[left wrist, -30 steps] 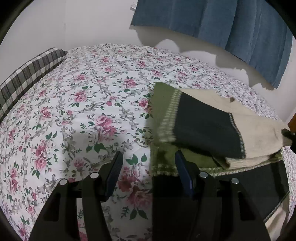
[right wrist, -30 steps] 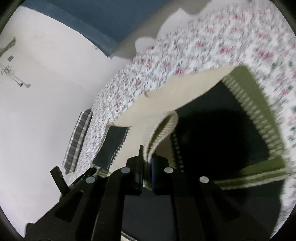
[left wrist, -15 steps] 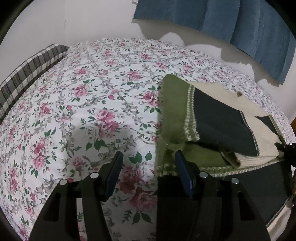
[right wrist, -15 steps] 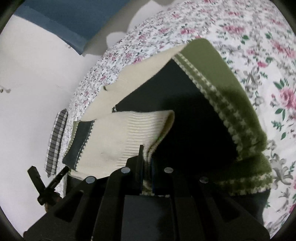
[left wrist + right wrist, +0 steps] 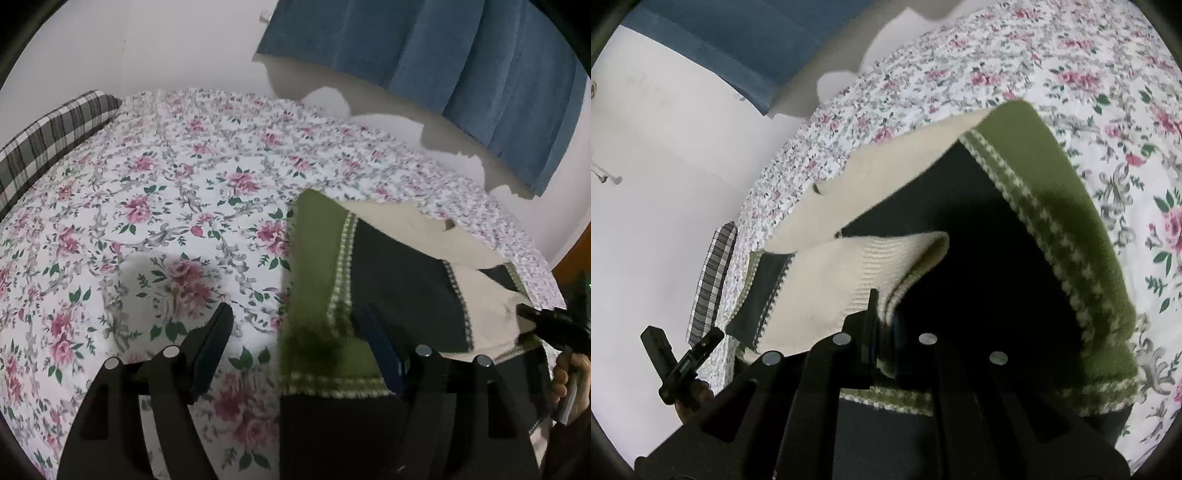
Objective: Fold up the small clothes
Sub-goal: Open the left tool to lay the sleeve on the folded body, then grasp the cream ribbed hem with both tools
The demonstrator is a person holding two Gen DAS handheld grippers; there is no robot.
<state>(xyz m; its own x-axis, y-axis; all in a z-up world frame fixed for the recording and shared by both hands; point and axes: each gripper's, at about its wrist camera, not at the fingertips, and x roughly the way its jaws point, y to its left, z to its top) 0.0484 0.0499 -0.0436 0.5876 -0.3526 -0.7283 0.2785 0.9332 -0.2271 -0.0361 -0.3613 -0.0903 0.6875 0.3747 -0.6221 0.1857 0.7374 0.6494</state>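
A knitted sweater (image 5: 402, 280) in green, dark navy and cream lies on the floral bedspread (image 5: 166, 206). One cream-cuffed sleeve (image 5: 846, 273) is folded across its dark body. My right gripper (image 5: 882, 314) is shut on the ribbed cream cuff and holds it over the sweater; it shows at the right edge of the left wrist view (image 5: 550, 325). My left gripper (image 5: 299, 343) is open and empty, low over the sweater's green left edge, with one finger (image 5: 210, 343) over the bedspread and the other finger (image 5: 384, 350) over the sweater.
A plaid pillow (image 5: 48, 136) lies at the bed's far left. A blue curtain (image 5: 461, 62) hangs on the white wall behind the bed. The left gripper also shows at the lower left of the right wrist view (image 5: 679, 362).
The right gripper has carried the cuffed sleeve down across the sweater's body and holds it low. The left gripper has edged forward toward the green edge, still open.
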